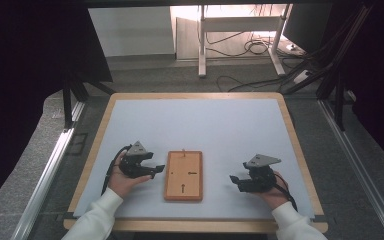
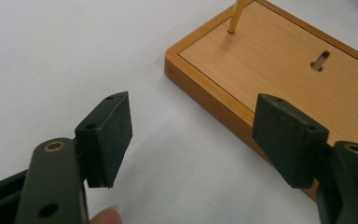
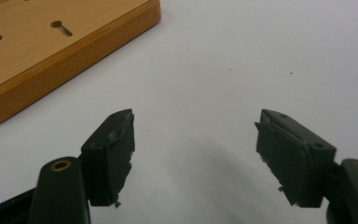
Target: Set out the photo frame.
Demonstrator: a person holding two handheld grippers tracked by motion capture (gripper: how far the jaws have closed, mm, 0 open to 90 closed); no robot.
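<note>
left gripper: held low at the near left of the table, jaws spread, nothing between the pads; tips sit just beside the board's left edge
right gripper: held at the near right, jaws released and wide, bare pads, nothing gripped; apart from the board
wooden board: lies flat between the two grippers on the white mat, keyhole slots face up, thin peg stands at its far end
risk 1: board likely to be shoved or spun across the smooth mat if one jaw is pushed against its edge
risk 2: peg could be bent or knocked if a gripper is swept over the far end
table rim: wooden edge seen beyond the mat, no stop for a sliding board
</note>
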